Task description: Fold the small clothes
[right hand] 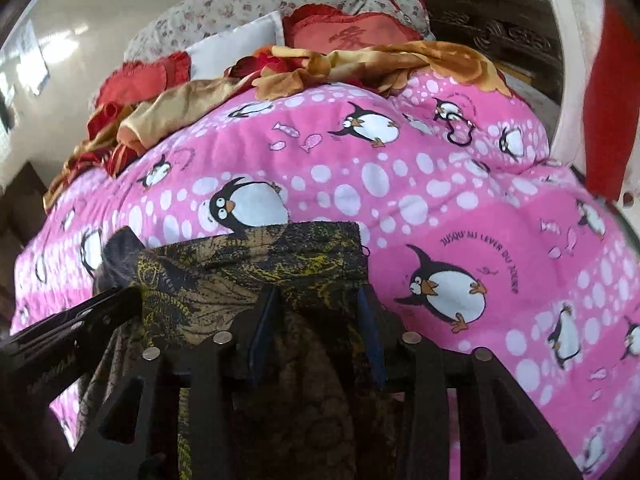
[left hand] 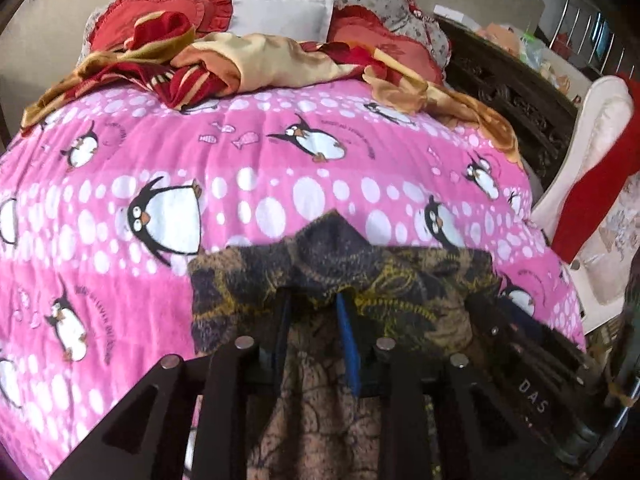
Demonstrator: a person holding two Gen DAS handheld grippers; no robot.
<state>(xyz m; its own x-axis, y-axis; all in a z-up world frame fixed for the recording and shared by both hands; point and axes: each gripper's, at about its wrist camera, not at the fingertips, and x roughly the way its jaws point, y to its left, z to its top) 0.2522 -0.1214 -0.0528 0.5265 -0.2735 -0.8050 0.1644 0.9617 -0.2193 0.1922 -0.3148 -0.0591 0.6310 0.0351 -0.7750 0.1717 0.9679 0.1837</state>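
Dark print cloth: handling notes, mid-fold

Cloth = small dark garment (left hand: pixel 340 280) w/ yellow-brown pattern, lying at near edge of bed on pink penguin blanket (left hand: pixel 240 168). Top edge is draped over both tools, rest hangs down between and below them.

Left gripper (left hand: pixel 316 320): fingers set narrow, fabric bunched between the blue pads (left hand: pixel 347 332); cannot tell if pads actually press. Right gripper (right hand: pixel 316 308): fingers moderately apart, cloth lying over and between them, looks loose rather than pinched.

Handling (judgement): thin, soft, light; no stiffness, so sags wherever unsupported. Woven face looks slightly rough, so prob. low slip on pads. Not fragile.

Grip advice: take hem corners, one per tool, keep edge taut between them. Red-gold bedding (left hand: pixel 224 60) heaped at far end, well apart.
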